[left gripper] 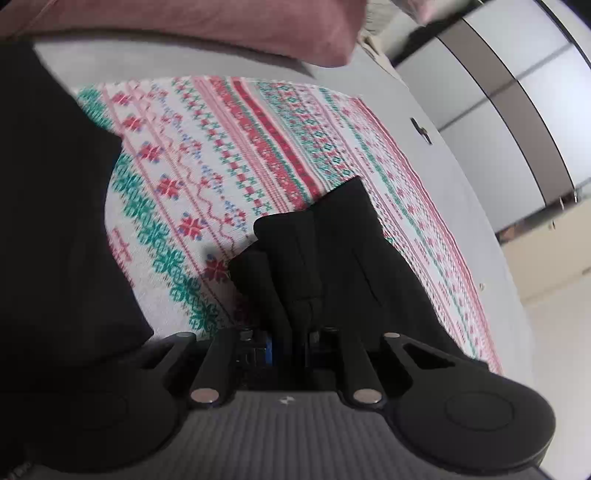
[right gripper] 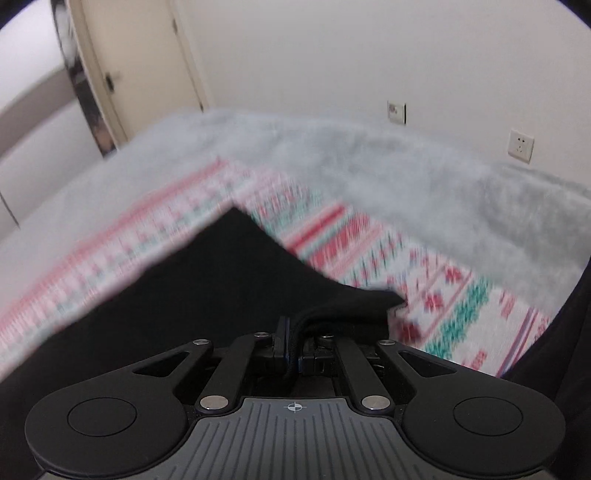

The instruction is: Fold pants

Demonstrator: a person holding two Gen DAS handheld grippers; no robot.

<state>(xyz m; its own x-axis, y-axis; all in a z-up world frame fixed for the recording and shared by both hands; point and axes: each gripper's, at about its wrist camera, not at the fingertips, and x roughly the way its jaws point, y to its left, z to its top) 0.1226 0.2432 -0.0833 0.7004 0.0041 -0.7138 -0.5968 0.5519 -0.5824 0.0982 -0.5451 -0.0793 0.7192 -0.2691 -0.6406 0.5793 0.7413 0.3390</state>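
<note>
Black pants (right gripper: 229, 280) draped over a patterned red, green and white cloth (left gripper: 236, 147), which lies on a grey fleecy cover (right gripper: 406, 177). Right gripper (right gripper: 293, 343): jaws pressed together, pinching a thin edge of the pants. Left gripper (left gripper: 295, 332): jaws narrowly parted around a thick bunched fold of the same fabric (pad contact hidden by the cloth). Pink bedding (left gripper: 207, 26) beyond; door (right gripper: 136, 66) and wall sockets (right gripper: 521, 146) behind.

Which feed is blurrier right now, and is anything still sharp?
Right wrist view is worse: the patterned cloth and grey blanket smear heavily; the right gripper stays crisp. Left wrist view: milder blur on the cloth, black pants lack detail.
</note>
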